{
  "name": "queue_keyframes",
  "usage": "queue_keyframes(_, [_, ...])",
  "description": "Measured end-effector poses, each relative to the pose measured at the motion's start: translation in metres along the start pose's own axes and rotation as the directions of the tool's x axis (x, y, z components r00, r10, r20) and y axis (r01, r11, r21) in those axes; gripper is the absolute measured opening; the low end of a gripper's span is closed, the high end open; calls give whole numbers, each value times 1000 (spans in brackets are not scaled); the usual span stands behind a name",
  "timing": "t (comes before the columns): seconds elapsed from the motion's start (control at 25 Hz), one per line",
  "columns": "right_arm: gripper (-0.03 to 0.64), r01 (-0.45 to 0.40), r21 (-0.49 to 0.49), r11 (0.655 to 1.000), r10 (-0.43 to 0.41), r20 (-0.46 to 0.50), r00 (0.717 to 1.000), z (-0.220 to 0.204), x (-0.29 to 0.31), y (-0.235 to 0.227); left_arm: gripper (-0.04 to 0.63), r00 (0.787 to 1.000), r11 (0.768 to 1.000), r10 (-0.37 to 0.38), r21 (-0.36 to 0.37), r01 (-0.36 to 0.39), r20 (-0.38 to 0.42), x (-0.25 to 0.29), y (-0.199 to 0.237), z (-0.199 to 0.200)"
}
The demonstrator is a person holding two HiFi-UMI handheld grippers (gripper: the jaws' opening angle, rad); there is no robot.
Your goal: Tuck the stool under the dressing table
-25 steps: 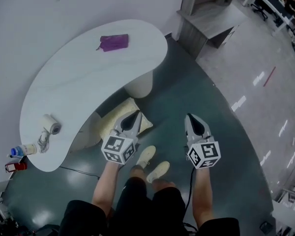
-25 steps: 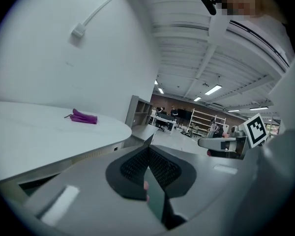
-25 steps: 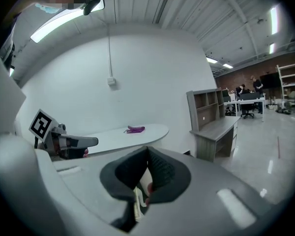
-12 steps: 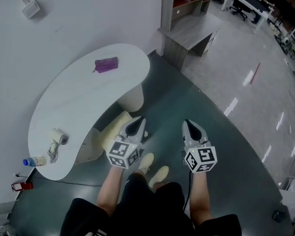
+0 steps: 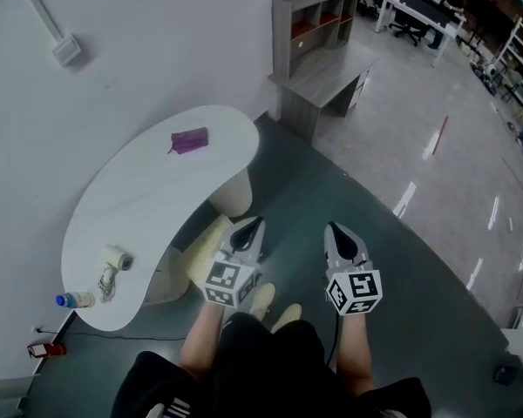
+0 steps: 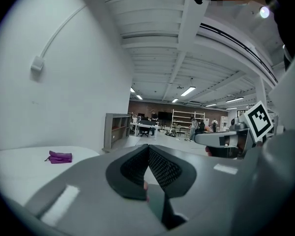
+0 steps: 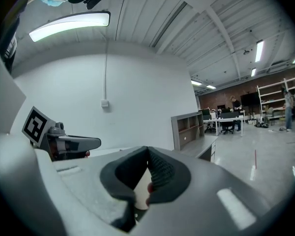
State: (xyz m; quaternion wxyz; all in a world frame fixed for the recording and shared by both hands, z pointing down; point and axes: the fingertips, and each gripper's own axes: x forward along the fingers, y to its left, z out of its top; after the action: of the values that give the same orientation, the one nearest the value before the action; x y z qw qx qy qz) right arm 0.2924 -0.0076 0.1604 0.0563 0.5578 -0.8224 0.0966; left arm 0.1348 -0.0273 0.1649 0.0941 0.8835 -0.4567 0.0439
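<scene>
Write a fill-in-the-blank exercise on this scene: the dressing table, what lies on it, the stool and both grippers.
1. The pouch lying on the white dressing table is ____ in colour.
2. The pale yellow stool stands partly ____ the dressing table.
3. The jaws of the left gripper and of the right gripper are both ____, with nothing held between them.

Missing words: purple; under; shut

It was a big open lab hall — polished floor [image 5: 436, 190], strip lights [image 7: 69, 26]. Office desks [image 5: 418, 9] and metal racks [image 6: 183, 118] stood beyond.
</scene>
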Motion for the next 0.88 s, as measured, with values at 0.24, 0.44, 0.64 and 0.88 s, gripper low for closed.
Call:
queue_keyframes(0.24, [3,37,-9,999,-37,-2,999,3,-16,5,6,1000,999,-31,-8,31,6,-8,-8,11])
queue_keyframes(0.44, [3,67,-11,998,-67,5,998,4,-22,4,6,998,998,-63,0,63,16,-7,-15,17])
queue_keyframes(0.64, [3,68,-11,998,-68,15,998,8,-26,5,6,997,997,-73,1,73,10,-6,-17,17])
queue_keyframes(0.88, [3,64,-7,998,-64,7,998,4,-26,4,6,997,997,-76,-8,76,11,-4,-20,17])
